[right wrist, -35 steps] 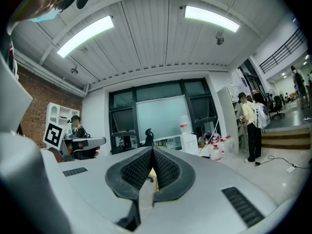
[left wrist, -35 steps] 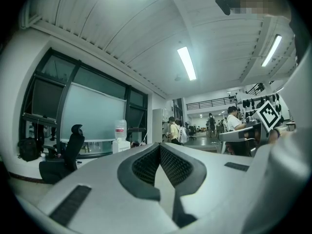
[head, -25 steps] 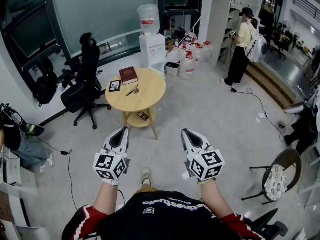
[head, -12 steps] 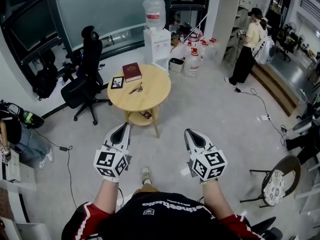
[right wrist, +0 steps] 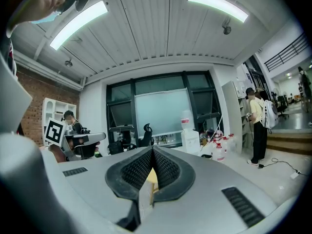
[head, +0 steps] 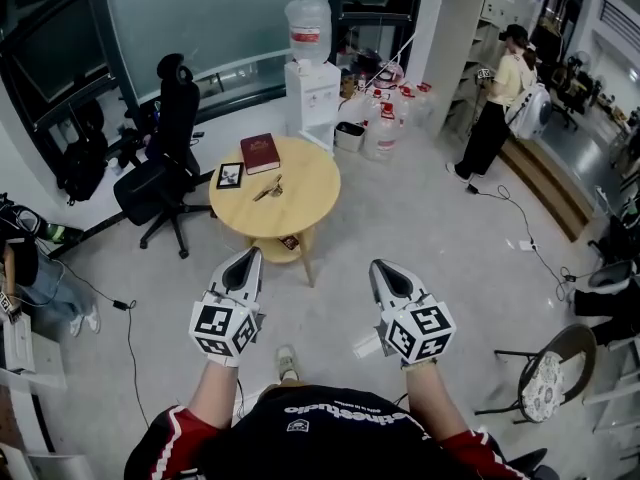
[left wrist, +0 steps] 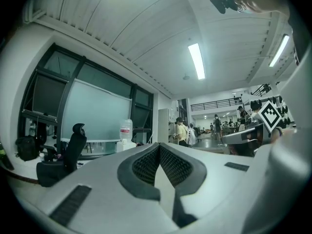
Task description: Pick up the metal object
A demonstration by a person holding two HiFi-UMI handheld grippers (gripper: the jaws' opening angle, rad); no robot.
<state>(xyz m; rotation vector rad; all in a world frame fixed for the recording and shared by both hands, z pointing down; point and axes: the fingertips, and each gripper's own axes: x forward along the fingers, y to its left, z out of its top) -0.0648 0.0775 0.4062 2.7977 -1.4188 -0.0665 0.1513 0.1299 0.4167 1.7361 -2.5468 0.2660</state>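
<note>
Metal object (head: 267, 188): small, slim and shiny, its shape too fine to make out; it lies flat near the middle of the bench top, touching neither claw.
Bench (head: 310, 193): round, pale smooth wood on slender legs, with a lower shelf holding one small dark item (head: 290, 241).
Red book (head: 258, 153): closed, rectangular, dark red cover, flat on the bench at 12 o'clock from the metal object.
Framed picture (head: 230, 175): small black-edged rectangle at 10 o'clock from the metal object, near the bench rim.
Left claw (head: 247, 260): at 6 o'clock from the metal object, well apart from it, over the floor; its dark mesh-textured pads (left wrist: 145, 165) meet at the tips, clenched on nothing.
Right claw (head: 385, 268): at 4 o'clock from the metal object, well apart; ribbed black pads (right wrist: 136, 169) pressed together at the tips, clenched and empty.
Floor (head: 420, 218): pale, speckled, hard.
Office chair (head: 165, 173): black, high-backed, at 9 o'clock from the bench.
Water dispenser (head: 308, 78): white cabinet under a clear jug, at 12 o'clock.
Person (head: 497, 103): standing at 2 o'clock, far off.
</note>
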